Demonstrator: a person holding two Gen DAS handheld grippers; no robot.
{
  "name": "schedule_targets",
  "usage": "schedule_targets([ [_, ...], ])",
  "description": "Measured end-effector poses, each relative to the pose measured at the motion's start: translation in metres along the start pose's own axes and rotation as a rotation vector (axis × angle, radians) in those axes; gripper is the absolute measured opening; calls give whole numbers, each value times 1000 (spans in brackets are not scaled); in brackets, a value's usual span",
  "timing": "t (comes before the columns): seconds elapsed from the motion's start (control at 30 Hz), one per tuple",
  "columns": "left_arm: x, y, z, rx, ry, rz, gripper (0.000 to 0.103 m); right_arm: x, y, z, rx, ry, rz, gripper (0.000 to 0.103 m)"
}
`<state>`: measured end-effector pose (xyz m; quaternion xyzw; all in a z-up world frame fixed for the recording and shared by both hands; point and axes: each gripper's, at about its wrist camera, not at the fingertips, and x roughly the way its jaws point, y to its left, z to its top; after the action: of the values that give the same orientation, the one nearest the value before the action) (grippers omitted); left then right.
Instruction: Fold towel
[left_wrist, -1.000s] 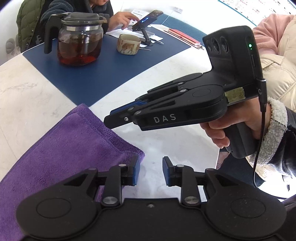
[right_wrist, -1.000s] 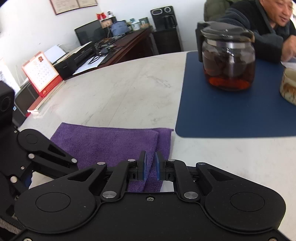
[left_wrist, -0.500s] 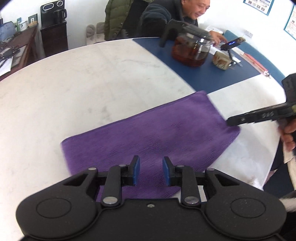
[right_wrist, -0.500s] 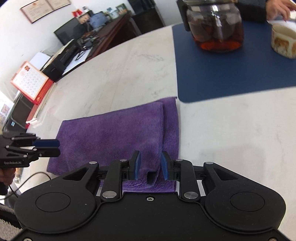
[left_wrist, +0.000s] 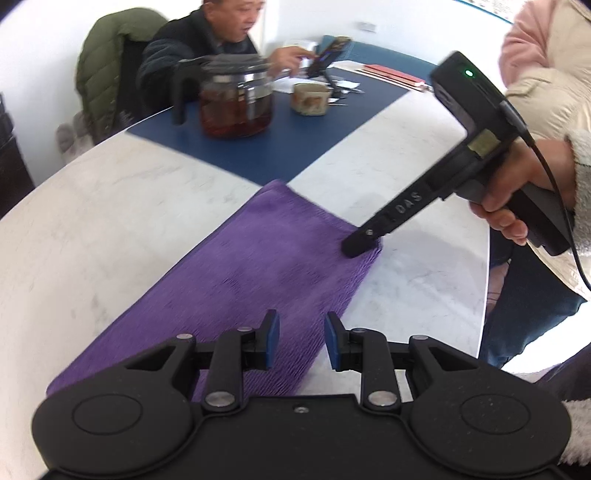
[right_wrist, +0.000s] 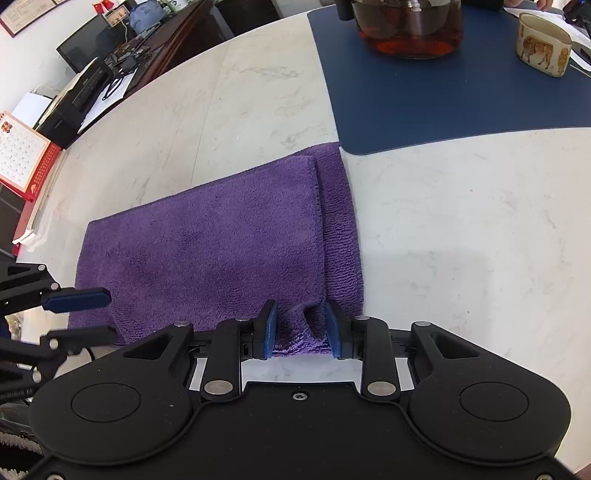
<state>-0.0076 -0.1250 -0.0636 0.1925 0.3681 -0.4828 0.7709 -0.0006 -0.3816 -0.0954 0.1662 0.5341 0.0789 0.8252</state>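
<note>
Right claw closing around towel edge, fabric bunched between

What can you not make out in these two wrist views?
- Right wrist view: near edge of the towel hidden under the right gripper; its fingers have just been closing round a bunched fold, grip unclear.
- Left wrist view: same fingers, motion-blurred.
- Right wrist view: teapot top, cut off by frame edge.

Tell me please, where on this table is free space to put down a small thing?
The bare marble right of the purple towel, below the blue mat, is free. So is the marble left of the mat, beyond the towel. The mat's far end is crowded: glass teapot, cup.
</note>
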Motion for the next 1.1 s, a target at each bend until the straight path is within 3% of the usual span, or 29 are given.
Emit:
schedule_targets([
  [0.23,34,-22,21,63,-5,-9,24,-4,-9,8,49,-5,144,7],
  [0.5,61,-43,31,109,-3,63,25,-6,-22,22,149,9,259,7],
  [0.8,79,-48,38,150,9,166,26,-3,-24,33,219,5,325,7],
  [0.93,84,-43,40,127,8,154,26,-4,-20,34,219,4,336,7],
  [1.1,86,-30,43,43,8,122,10,-4,-22,31,224,5,332,7],
])
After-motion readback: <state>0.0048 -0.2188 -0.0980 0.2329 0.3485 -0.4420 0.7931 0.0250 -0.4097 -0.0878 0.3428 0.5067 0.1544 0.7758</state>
